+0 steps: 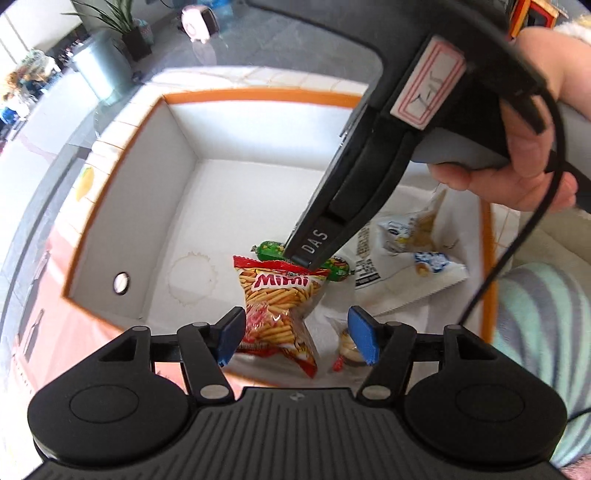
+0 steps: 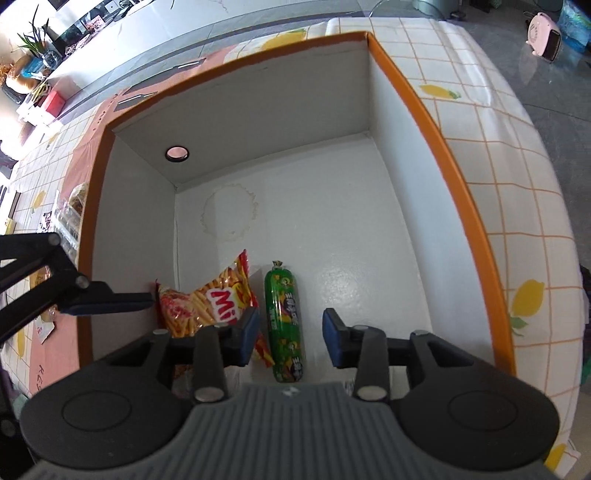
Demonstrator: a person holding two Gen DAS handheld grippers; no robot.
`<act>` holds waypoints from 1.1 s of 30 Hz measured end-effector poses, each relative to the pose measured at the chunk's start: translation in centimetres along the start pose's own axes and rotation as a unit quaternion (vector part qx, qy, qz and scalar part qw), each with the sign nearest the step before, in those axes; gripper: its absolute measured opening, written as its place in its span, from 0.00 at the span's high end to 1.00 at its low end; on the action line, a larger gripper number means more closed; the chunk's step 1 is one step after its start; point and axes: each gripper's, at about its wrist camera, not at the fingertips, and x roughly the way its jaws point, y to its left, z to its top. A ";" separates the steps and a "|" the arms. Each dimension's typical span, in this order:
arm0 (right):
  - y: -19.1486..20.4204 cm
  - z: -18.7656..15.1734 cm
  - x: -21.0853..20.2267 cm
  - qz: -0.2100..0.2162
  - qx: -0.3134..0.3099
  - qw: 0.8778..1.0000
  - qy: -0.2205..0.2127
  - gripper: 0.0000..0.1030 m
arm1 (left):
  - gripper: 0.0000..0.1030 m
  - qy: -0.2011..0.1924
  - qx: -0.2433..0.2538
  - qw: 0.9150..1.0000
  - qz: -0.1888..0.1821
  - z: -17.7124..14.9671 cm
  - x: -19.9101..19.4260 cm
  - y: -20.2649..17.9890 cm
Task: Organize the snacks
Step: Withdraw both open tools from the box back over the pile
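Observation:
A white box with an orange rim [image 1: 258,96] [image 2: 436,122] holds the snacks. A red Mimi stick-snack bag [image 1: 282,306] [image 2: 210,302] leans inside it. My left gripper [image 1: 295,334] is open above the bag's lower part, its blue pads either side. A green sausage-shaped snack [image 2: 286,325] [image 1: 271,249] lies on the box floor. My right gripper [image 2: 290,338] is open over it, jaws apart on both sides; its body shows in the left wrist view [image 1: 388,147]. White snack packets [image 1: 413,240] and a small wrapped pastry [image 1: 349,347] lie at the right.
The box stands on a tablecloth with an orange grid and lemons [image 2: 517,192]. Clear-wrapped snacks [image 2: 72,218] lie outside the box's left wall. A round stain [image 2: 229,212] marks the box floor. A grey bin [image 1: 99,66] and a pink heater [image 1: 197,22] stand on the floor beyond.

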 end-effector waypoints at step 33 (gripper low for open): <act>21.5 -13.2 -4.0 0.012 -0.052 0.987 -0.150 0.41 | 0.28 -0.086 -0.443 0.884 0.121 -24.6 -14.9 4.7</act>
